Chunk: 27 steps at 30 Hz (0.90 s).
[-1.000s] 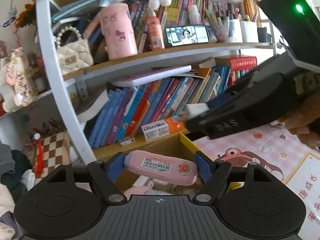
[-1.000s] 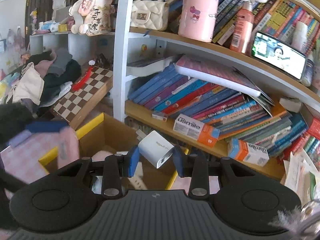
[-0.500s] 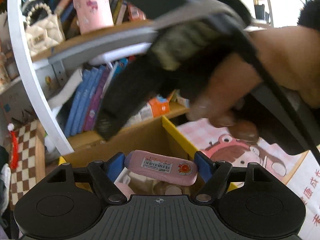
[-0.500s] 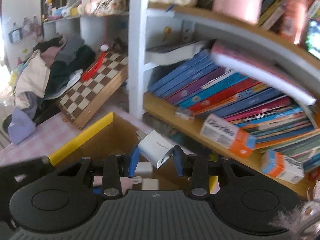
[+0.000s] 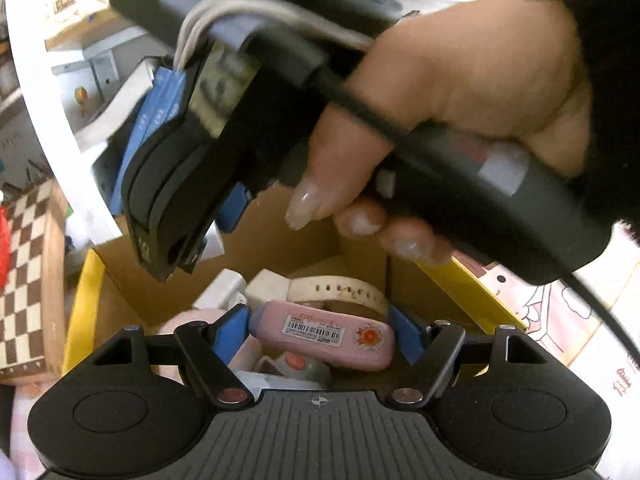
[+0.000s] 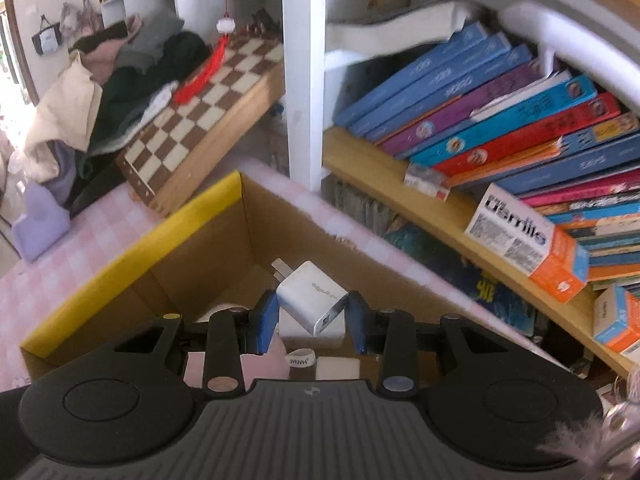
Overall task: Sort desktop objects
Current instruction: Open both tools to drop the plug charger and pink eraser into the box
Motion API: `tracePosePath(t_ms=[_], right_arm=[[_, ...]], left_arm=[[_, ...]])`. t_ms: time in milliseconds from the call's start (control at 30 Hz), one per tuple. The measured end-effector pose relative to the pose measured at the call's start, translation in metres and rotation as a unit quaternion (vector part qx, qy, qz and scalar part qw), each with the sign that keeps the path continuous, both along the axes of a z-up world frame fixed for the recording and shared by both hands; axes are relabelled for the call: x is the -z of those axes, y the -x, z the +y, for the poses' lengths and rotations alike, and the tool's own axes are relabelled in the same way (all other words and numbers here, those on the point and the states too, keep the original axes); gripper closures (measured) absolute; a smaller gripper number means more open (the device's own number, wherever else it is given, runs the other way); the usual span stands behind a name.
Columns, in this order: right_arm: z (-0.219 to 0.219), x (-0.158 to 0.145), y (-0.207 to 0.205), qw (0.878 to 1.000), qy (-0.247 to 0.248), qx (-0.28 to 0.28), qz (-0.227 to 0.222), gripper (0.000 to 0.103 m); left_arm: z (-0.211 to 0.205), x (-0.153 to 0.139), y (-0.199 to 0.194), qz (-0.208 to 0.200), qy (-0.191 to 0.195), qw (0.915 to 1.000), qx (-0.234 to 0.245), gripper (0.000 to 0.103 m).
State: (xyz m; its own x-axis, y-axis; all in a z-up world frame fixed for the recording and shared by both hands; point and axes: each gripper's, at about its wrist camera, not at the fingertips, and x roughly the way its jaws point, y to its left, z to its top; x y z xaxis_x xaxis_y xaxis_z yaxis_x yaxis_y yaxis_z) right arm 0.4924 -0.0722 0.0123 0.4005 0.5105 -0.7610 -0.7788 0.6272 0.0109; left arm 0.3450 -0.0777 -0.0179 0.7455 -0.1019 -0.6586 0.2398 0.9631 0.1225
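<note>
Both grippers have dropped closer over the cardboard box (image 6: 192, 256) since a second ago; shelf items that filled the left wrist view are now mostly blocked by the right hand (image 5: 460, 120) and its tool crossing in front.

Left gripper (image 5: 320, 330) is clamped on a pink eraser-like case (image 5: 322, 332) with a barcode label, held crosswise between the blue pads (image 5: 230, 332), just above the box opening. Under it in the box: a cream watch strap (image 5: 340, 288), a white block, some pink stuff, partly hidden.

Right gripper (image 6: 312, 314) pinches a white charger plug (image 6: 310, 296), tilted, prongs pointing up-left, over the box interior. Below it, white blocks and a small looped tag, blurred.

Box has a yellow top edge (image 6: 132, 256) and brown inner walls, sits on a pink checked tablecloth (image 6: 80, 248). Behind it, a white shelf upright (image 6: 304, 80) and a wooden shelf board (image 6: 400, 184) carrying leaning books (image 6: 500, 120), mostly blue, purple, red. An orange-and-white usmile carton (image 6: 528, 244) lies on the board in front of the books. Left of the upright, a chessboard (image 6: 208, 92) leans tilted with a red tassel on it; a clothes pile (image 6: 120, 72) beside it. Cartoon print mat (image 5: 560, 320) shows right of the box.
</note>
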Motion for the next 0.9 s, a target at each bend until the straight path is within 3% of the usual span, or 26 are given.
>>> tracePosePath(t_ms=[267,600,700,767,900], right_arm=[[0.013,0.029,-0.004,0.999,0.028,-0.012,0.040,0.068],[0.013,0.026,-0.005,0.998,0.026,-0.003,0.050,0.067],[0.009,0.021,-0.003,0.998,0.015,-0.009,0.055,0.060],[0.006,0.016,0.000,0.998,0.006,-0.013,0.060,0.047],[0.001,0.002,0.010,0.998,-0.006,-0.019,0.052,0.043]], left_arm=[[0.007,0.003,0.005,0.009,0.031,0.9995,-0.005,0.025],[0.006,0.002,0.016,0.000,0.027,0.9994,-0.021,0.024],[0.005,-0.002,0.024,-0.010,0.019,0.9995,-0.022,0.024],[0.004,-0.005,0.030,-0.018,0.015,0.9995,-0.021,0.023],[0.003,-0.014,0.044,-0.035,0.012,0.9991,-0.018,0.023]])
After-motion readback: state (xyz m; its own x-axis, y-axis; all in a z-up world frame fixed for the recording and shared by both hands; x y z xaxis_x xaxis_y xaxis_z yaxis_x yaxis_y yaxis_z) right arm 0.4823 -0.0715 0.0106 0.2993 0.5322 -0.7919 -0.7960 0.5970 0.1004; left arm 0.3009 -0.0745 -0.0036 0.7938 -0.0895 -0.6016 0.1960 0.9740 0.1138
